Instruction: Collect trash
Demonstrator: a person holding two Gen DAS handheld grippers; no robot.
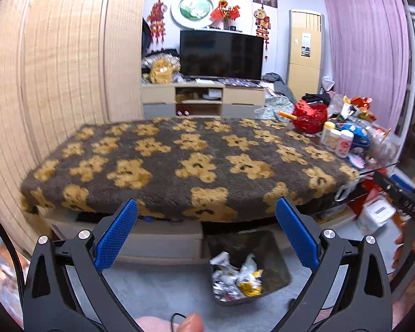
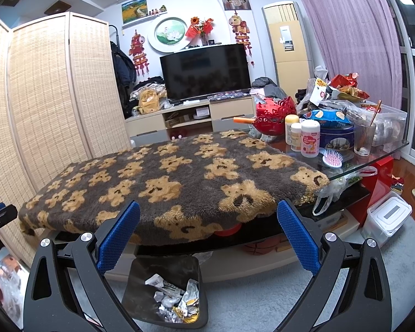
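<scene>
A black trash bin [image 1: 274,274] [image 2: 141,285] stands on the grey floor in front of the table, under its near edge. Crumpled wrappers [image 1: 235,279] [image 2: 177,301], white, silver and yellow, lie inside it. My left gripper [image 1: 206,231] is open and holds nothing; the bin sits below and between its blue pads [image 1: 116,235]. My right gripper [image 2: 207,233] is open too and empty, with the bin low between its fingers, toward the left pad. The brown blanket with tan bears [image 1: 179,163] [image 2: 166,177] covers the table top, and I see no trash on it.
The glass table end [image 2: 373,160] at the right carries bottles, a blue tin, a red basket, a hairbrush and snack bags. A white lidded box [image 2: 387,218] stands on the floor at the right. A woven folding screen [image 1: 55,83] stands at the left; the TV stand is behind.
</scene>
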